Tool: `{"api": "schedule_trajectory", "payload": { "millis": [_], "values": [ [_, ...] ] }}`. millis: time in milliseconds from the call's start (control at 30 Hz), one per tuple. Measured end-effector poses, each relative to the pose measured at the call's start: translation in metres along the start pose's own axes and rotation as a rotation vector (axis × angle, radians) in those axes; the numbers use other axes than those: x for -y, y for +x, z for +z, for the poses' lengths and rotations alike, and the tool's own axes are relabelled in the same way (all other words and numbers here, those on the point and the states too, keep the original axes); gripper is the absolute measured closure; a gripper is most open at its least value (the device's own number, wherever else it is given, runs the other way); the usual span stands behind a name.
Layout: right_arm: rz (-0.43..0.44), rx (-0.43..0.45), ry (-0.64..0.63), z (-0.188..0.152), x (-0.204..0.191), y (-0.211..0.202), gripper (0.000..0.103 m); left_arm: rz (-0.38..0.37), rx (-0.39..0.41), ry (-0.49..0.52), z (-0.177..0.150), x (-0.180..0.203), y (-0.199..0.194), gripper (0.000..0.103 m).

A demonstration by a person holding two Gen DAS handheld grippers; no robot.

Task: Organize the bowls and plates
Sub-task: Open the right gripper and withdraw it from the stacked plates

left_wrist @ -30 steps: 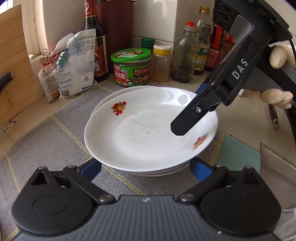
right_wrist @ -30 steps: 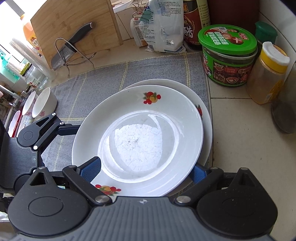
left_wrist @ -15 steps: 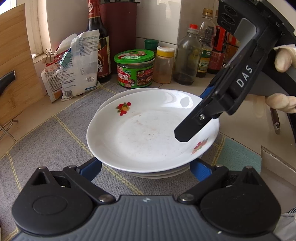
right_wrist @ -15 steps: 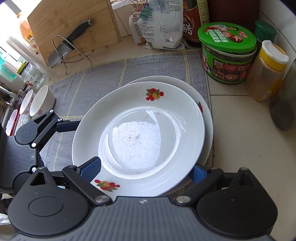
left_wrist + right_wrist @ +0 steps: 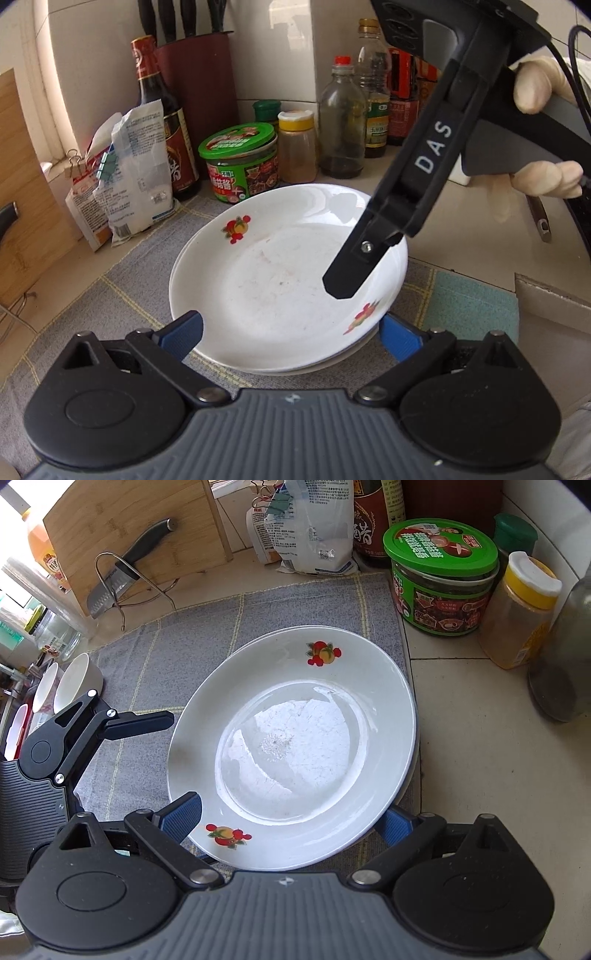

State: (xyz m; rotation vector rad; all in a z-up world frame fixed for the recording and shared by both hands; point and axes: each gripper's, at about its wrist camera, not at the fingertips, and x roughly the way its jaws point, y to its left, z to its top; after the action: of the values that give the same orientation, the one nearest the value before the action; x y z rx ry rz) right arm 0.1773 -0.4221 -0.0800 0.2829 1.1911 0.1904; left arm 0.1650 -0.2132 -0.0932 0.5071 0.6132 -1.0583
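Observation:
A white plate with red fruit prints (image 5: 280,280) lies on top of a stack of like plates on a grey mat (image 5: 122,280). It nearly lines up with the plate below. My left gripper (image 5: 291,332) is open, its blue fingertips either side of the stack's near rim. In the right wrist view the same top plate (image 5: 295,738) sits between the open fingers of my right gripper (image 5: 290,818). One right finger (image 5: 351,273) hangs over the plate's right part. A left finger (image 5: 147,720) points at the plate's left rim. White bowls (image 5: 79,681) stand on edge at far left.
A green-lidded jar (image 5: 240,162), a yellow-capped spice jar (image 5: 297,147), sauce bottles (image 5: 343,122) and clipped bags (image 5: 136,173) line the wall behind the stack. A cutting board with a knife (image 5: 129,565) leans at the back left. Bare counter (image 5: 480,775) lies right of the mat.
The top plate has come down from above and beside the stack and now sits nearly centred on it. Both grippers have drawn back a little.

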Motion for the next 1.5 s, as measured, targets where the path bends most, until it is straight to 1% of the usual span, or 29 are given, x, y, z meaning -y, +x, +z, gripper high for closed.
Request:
{"api": "schedule_trajectory", "payload": {
  "millis": [100, 267, 400, 833, 933, 1067, 1267, 1367, 1500],
  "values": [
    [0.000, 0.002, -0.004, -0.003, -0.002, -0.001, 0.003, -0.012, 0.003, -0.018, -0.001, -0.001, -0.001, 0.002],
    [-0.001, 0.006, 0.004, -0.003, -0.002, -0.001, 0.003, 0.007, -0.011, -0.027, -0.005, -0.004, -0.003, 0.002],
    [-0.020, 0.004, -0.002, -0.003, -0.005, 0.000, 0.003, 0.022, -0.012, -0.038, -0.008, -0.006, -0.005, 0.002],
    [-0.074, 0.015, 0.006, -0.008, -0.005, -0.003, 0.003, 0.021, 0.008, -0.051, -0.009, -0.005, -0.012, 0.002],
    [-0.071, 0.041, -0.010, -0.010, -0.008, -0.005, 0.000, 0.024, 0.010, -0.048, -0.010, -0.004, -0.014, 0.002],
    [-0.077, 0.061, -0.028, -0.009, -0.014, -0.009, 0.000, 0.026, 0.021, -0.052, -0.012, -0.004, -0.020, 0.002],
    [-0.097, 0.122, -0.070, -0.011, -0.025, -0.012, 0.000, 0.050, 0.051, -0.095, -0.017, -0.010, -0.031, 0.001],
    [-0.126, 0.164, -0.100, -0.012, -0.033, -0.012, 0.000, 0.073, 0.087, -0.128, -0.021, -0.016, -0.041, 0.001],
    [-0.151, 0.232, -0.150, -0.013, -0.046, -0.011, 0.000, 0.142, 0.133, -0.167, -0.025, -0.021, -0.057, 0.001]
  ]
}}
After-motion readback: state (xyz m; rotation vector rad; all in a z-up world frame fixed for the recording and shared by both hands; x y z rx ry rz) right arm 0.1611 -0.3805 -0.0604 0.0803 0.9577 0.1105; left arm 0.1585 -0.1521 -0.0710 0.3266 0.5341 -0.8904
